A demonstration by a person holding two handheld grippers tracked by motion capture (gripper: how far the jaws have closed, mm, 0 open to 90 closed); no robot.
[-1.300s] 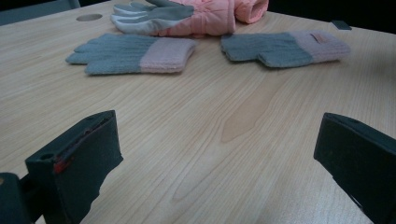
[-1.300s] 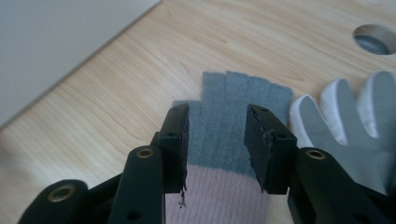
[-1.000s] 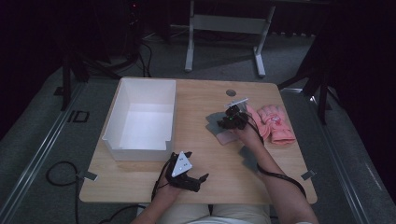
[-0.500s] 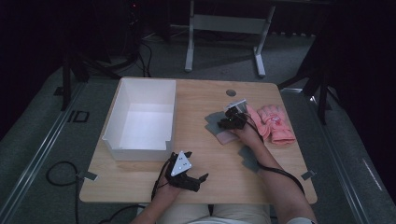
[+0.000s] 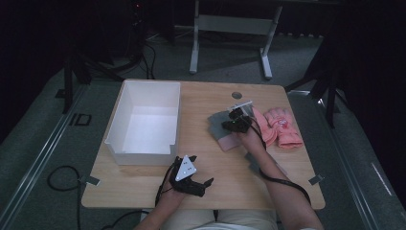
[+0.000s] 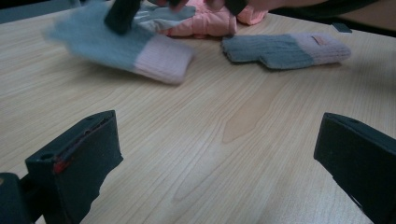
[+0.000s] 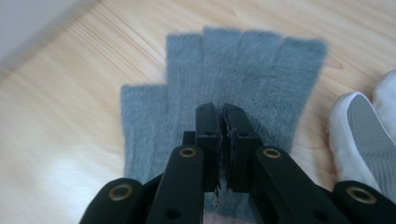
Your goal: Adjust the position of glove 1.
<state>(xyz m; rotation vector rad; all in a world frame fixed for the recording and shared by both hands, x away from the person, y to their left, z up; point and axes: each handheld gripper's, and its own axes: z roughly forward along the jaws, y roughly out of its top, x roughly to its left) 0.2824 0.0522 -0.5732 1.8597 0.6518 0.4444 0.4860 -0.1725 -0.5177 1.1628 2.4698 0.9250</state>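
The right gripper (image 5: 233,125) has just closed its jaws, pinching the grey glove (image 7: 243,84) lying on the worktop (image 5: 210,100) at 3 o'clock from the white bin (image 5: 143,125). The left gripper (image 5: 198,178) rests with jaws spread.

bare tabletop (image 5: 210,98) ahead — white bin (image 5: 143,122) left

The fuzzy grey knitted fingerless glove with a pink ribbed cuff (image 7: 243,74) is soft, napped cloth, pinched in the matt black plastic jaws of the right gripper (image 7: 223,140), whose links carry brass-coloured metal eyelets. The pale wooden table (image 6: 196,140) shows a smooth, faintly glossy grain. The white rectangular plastic bin (image 5: 143,143) looks smooth and matt, the pink padded gloves (image 5: 282,125) are quilted fabric.
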